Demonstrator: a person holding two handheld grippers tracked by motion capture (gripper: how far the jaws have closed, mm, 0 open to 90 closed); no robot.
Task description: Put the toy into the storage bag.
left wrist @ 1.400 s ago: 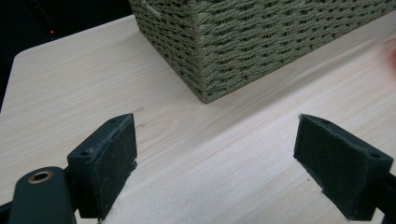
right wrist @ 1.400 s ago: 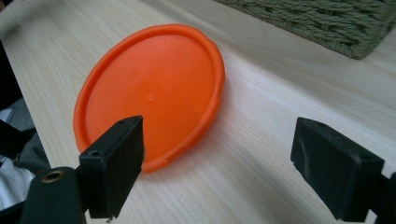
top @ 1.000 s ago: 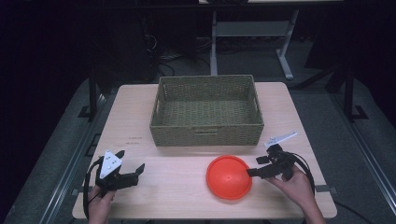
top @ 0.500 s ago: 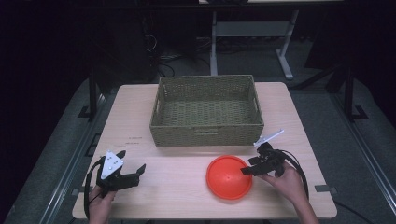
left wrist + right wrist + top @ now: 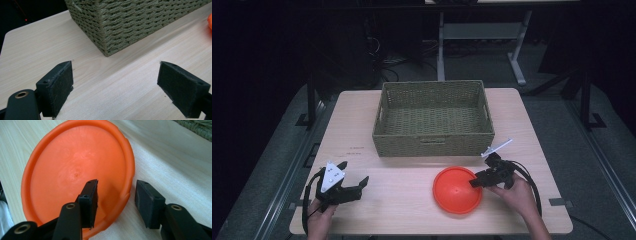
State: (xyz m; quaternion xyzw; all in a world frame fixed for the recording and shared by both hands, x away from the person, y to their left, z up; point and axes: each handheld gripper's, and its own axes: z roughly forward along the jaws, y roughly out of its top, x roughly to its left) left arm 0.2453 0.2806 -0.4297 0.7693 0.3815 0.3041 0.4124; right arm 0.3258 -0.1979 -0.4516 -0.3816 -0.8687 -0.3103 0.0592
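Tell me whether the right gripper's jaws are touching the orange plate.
Cannot tell. In the right gripper view the right gripper, its jaws just closing, straddles the orange plate rim; a gap shows at one jaw, the other overlaps the plate.

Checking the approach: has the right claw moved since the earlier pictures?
Yes. The right claw has shifted left, away from the table's right edge, straddling the orange plate's rim; its jaws have been closing.
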